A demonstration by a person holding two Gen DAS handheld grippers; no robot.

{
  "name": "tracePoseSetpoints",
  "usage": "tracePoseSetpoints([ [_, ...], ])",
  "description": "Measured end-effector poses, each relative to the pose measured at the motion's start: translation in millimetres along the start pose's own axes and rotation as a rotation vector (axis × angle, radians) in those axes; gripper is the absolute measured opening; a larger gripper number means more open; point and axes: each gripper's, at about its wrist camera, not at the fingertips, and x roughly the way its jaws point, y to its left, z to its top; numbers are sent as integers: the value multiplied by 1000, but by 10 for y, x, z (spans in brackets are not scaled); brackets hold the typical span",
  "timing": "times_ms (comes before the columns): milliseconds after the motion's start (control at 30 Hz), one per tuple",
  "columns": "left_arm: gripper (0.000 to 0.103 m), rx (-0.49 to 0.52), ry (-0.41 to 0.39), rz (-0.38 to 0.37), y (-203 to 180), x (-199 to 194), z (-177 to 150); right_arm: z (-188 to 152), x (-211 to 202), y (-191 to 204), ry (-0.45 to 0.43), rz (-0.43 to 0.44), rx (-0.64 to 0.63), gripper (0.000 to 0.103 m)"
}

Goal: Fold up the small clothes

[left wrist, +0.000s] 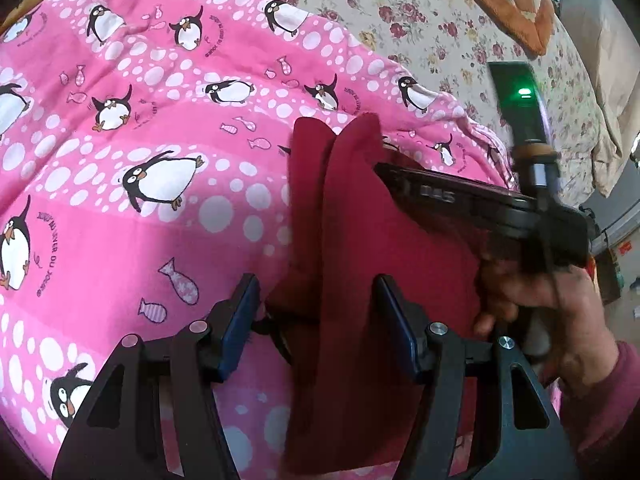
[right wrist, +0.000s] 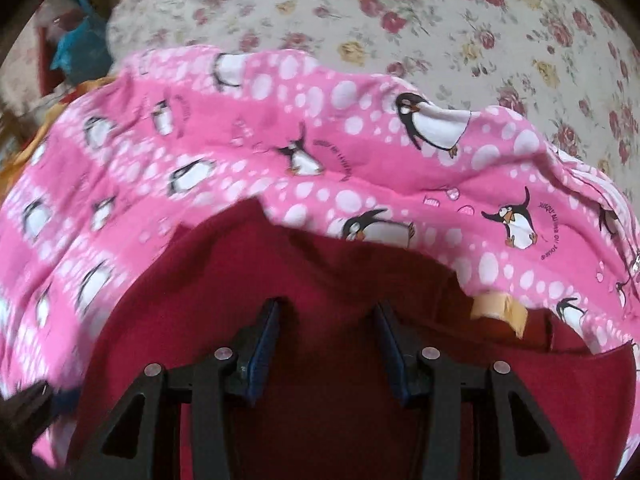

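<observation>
We see a dark red garment [left wrist: 352, 216] lying on a pink penguin-print blanket [left wrist: 120, 184] over a floral sheet [left wrist: 420, 16], a raised fold of it between our left gripper's [left wrist: 316, 320] half-open fingers, while our right gripper [right wrist: 326, 340] hovers half-open above it, gripping nothing.

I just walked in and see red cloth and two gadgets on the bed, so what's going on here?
A person is folding a dark red garment on a pink penguin-print blanket spread over a floral bedsheet. Each hand holds a set of tongs. The left tongs hover open, straddling a raised fold of the garment. The right tongs sit open just above the red cloth, not clamped on it. In the left view, the person's hand grips the right tool beside the garment.
</observation>
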Motion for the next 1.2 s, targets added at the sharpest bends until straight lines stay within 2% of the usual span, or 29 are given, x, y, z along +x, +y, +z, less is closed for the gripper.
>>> tracePoseSetpoints([
  [67, 61, -2, 1, -2, 2, 1, 1, 34, 101, 19, -5, -41, -12, 46],
  [200, 61, 5, -1, 4, -7, 1, -6, 46, 45, -16, -4, -35, 23, 47],
  [300, 61, -3, -2, 0, 2, -1, -8, 26, -150, -24, -9, 42, 63, 47],
  [433, 61, -22, 0, -16, 22, -2, -12, -24, -262, 148, 1, 117, 40, 52],
  [567, 61, -55, 4, -40, 67, 2, -3, -21, -52, 316, 24, 62, -16, 56],
  [633, 61, -59, 4, -44, 74, 5, -1, -1, 48, 328, 4, 33, -16, 64],
  [800, 61, -57, 3, -34, 56, 0, -2, -66, 62, 190, -55, 127, 62, 65],
  [900, 61, -62, 10, -33, 54, 4, 12, -73, 44, 102, -50, 177, 107, 66],
  [1067, 61, -76, 26, -48, 72, 3, 24, -66, 62, 211, -45, 130, 70, 68],
  [1200, 61, -100, 22, -71, 111, -8, 3, -64, 74, 193, -44, 136, 77, 69],
])
